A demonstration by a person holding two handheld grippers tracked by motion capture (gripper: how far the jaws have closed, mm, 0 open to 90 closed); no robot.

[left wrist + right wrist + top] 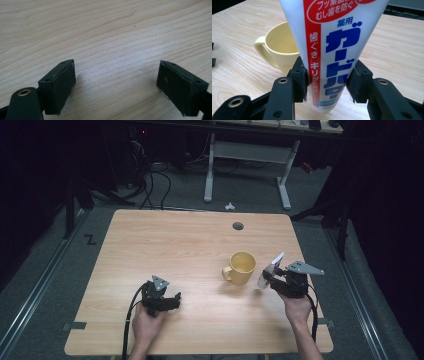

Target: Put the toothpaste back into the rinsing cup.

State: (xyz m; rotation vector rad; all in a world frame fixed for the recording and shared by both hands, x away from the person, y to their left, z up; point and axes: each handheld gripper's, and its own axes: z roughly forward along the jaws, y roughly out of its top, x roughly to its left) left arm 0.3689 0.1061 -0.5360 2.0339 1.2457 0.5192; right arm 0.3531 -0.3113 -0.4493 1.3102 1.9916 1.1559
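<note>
Dim room w/ dark floor, cables and a pale desk frame at the back; up front a light wood table (150, 245) carries a yellow mug (240, 267), upright, mouth open upward, handle toward the person's left. Right gripper (328, 82) is clamped on a white toothpaste tube (332, 37) w/ red stripe and blue lettering, jaws pinching it near its lower end, so the tube's long axis rises up and away from the gripper, tilted. From above, tube (270, 269) sits just beside the mug on its right, lifted off the table, not touching the rim as far as I can tell. Mug lies to the left of the right gripper (272, 279), close; prob. next move is tube into mug, which would need the tube carried over the mouth first. Left gripper (172, 301) rests low over bare wood, well apart from the mug, jaws spread wide w/ nothing between them.
</note>
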